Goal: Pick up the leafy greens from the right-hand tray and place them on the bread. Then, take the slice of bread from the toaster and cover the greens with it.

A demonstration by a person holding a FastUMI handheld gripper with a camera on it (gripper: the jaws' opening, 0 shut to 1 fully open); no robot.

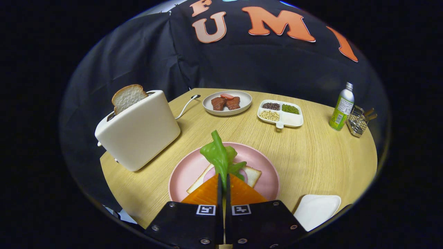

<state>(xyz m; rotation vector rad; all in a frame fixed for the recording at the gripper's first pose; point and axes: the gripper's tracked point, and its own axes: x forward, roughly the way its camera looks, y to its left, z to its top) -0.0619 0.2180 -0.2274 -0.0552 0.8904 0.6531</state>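
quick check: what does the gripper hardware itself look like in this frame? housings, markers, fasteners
The gripper has two flat black housing plates side by side, each with silver screws at its corners and a small square black-and-white fiducial marker on its top inner corner. Two wedge-shaped fingers with finely ribbed faces taper forward from the plates to a narrow seam. No cables or sleeve are visible.
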